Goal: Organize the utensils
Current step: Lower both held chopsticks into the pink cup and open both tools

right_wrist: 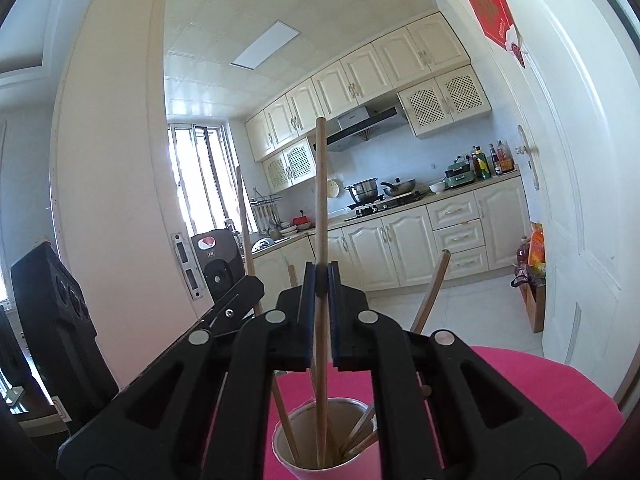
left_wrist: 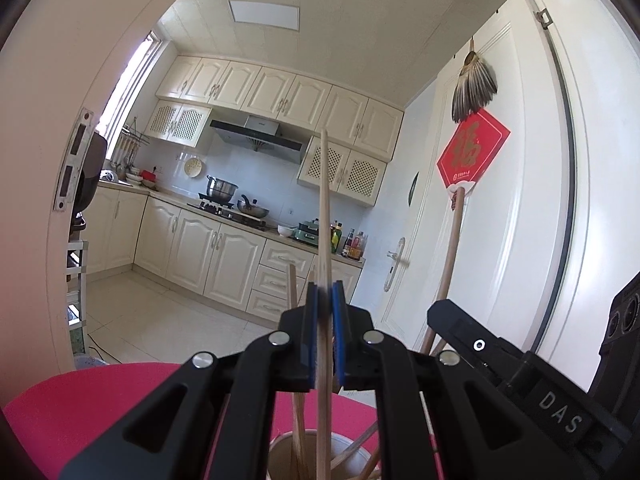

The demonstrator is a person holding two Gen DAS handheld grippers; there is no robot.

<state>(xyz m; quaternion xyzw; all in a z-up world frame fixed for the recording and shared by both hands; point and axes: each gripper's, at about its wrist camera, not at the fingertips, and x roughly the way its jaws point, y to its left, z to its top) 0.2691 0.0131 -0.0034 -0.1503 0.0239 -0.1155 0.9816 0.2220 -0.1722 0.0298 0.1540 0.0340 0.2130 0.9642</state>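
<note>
Each gripper, left (left_wrist: 325,292) and right (right_wrist: 321,276), has its fingers clamped mid-shaft on an upright chopstick (left_wrist: 325,208) (right_wrist: 320,200) whose lower end stands in the paper cup (right_wrist: 316,476) below the fingers; light, stiff, slippery wood.

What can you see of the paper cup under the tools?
The cup is a round paper cup, pale brownish inside with a white rolled rim; its outside looks pink in the right wrist view. It stands upright on the pink table, mouth open. Several wooden chopsticks lean inside against its wall. The right tool holds one more chopstick upright, its lower end inside the cup.
</note>
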